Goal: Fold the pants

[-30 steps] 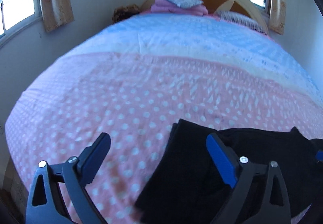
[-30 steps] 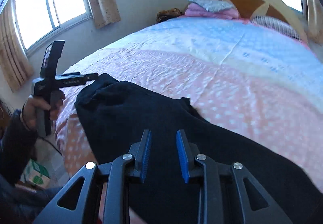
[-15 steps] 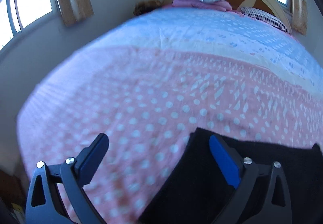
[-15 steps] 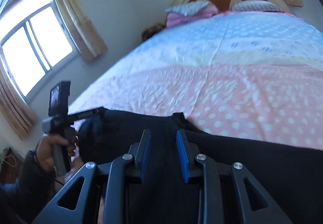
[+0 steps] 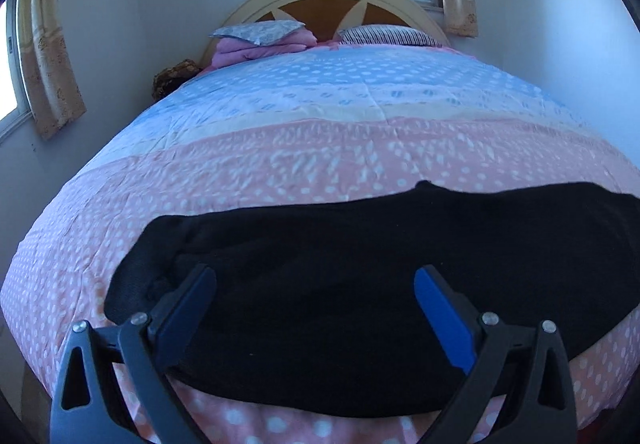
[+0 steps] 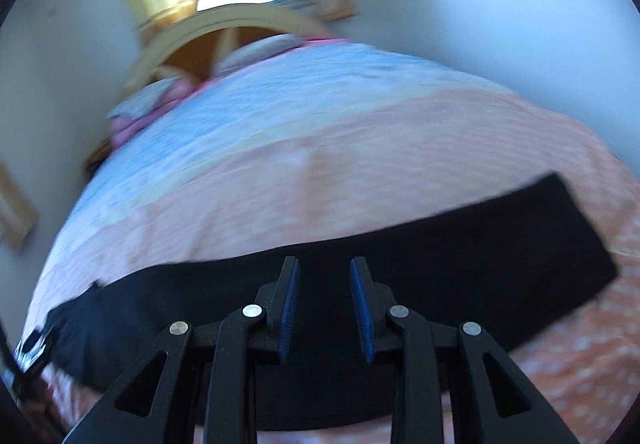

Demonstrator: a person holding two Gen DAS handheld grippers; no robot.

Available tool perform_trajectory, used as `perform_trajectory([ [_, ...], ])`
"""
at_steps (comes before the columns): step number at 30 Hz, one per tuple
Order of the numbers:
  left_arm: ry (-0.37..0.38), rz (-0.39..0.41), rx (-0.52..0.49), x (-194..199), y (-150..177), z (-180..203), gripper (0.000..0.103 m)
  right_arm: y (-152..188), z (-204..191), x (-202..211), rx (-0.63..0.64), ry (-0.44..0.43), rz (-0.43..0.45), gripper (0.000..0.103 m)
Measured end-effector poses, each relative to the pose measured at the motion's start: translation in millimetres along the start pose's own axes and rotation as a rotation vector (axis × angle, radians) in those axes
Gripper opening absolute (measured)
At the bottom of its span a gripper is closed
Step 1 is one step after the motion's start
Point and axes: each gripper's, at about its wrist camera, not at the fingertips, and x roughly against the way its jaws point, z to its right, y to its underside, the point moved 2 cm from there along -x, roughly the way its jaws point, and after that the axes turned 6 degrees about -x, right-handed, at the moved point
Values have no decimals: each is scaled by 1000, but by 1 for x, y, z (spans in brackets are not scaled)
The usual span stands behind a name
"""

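Black pants (image 5: 360, 284) lie in a long band across the foot of a bed, on its pink polka-dot quilt (image 5: 280, 171), headboard at 12 o'clock. The left gripper (image 5: 316, 308) hangs over them with jaws spread wide, grasping nothing. The right gripper (image 6: 325, 304) hangs above the band with a narrow gap between its pads, nothing visibly pinched. The fold appears to be between grasps; the next move likely calls for taking hold of one end, perhaps the square end at 3 o'clock, and carrying it over.

Black pants (image 5: 352, 284) flat across bed
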Motion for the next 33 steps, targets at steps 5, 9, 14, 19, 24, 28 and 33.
perform_trajectory([
  [5, -35, -139, 50, -31, 10, 1, 103, -7, 48, -40, -46, 74, -64, 31],
  [9, 4, -126, 153, -28, 17, -12, 103, -15, 44, -25, 2, -15, -8, 42],
  [14, -24, -109, 142, -25, 20, -5, 103, -36, 94, 18, -84, -6, 202, 42],
  [19, -33, -90, 150, -24, 23, -5, 103, -52, 155, 1, -168, 8, 103, 42],
  [24, -30, -93, 155, -25, 23, -5, 103, -45, 183, -29, -221, 0, -19, 42],
  [28, -28, -91, 156, -25, 23, -5, 103, -48, 201, -31, -284, 11, -11, 42],
  [33, -24, -94, 157, -25, 22, -6, 103, -46, 208, -30, -290, -54, -46, 43],
])
